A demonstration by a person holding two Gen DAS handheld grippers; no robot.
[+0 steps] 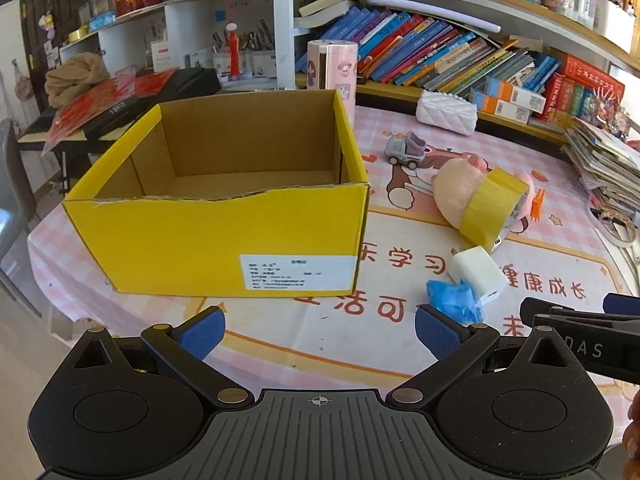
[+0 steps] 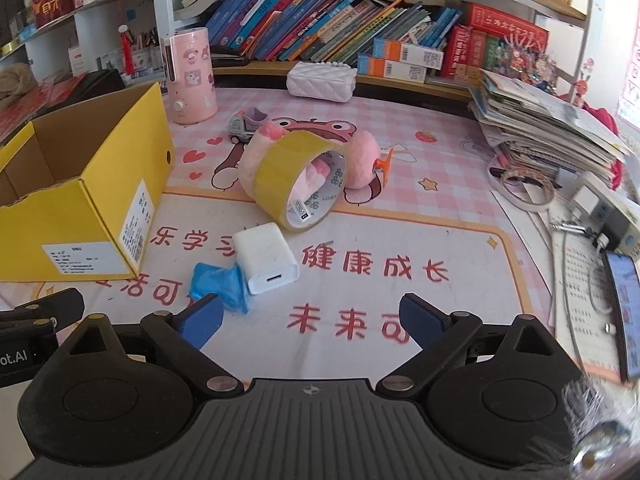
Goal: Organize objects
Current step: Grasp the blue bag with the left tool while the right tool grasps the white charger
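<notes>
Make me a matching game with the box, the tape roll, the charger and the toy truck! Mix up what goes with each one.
Things:
1. cardboard box
2. tape roll
3. charger
4. toy truck

Descriptions:
A. leaning on the pink plush toy
B. white, beside the crumpled blue glove
C. yellow outside, nothing visible inside
D. grey, close to the pink humidifier

Pairs: 1-C, 2-A, 3-B, 4-D
</notes>
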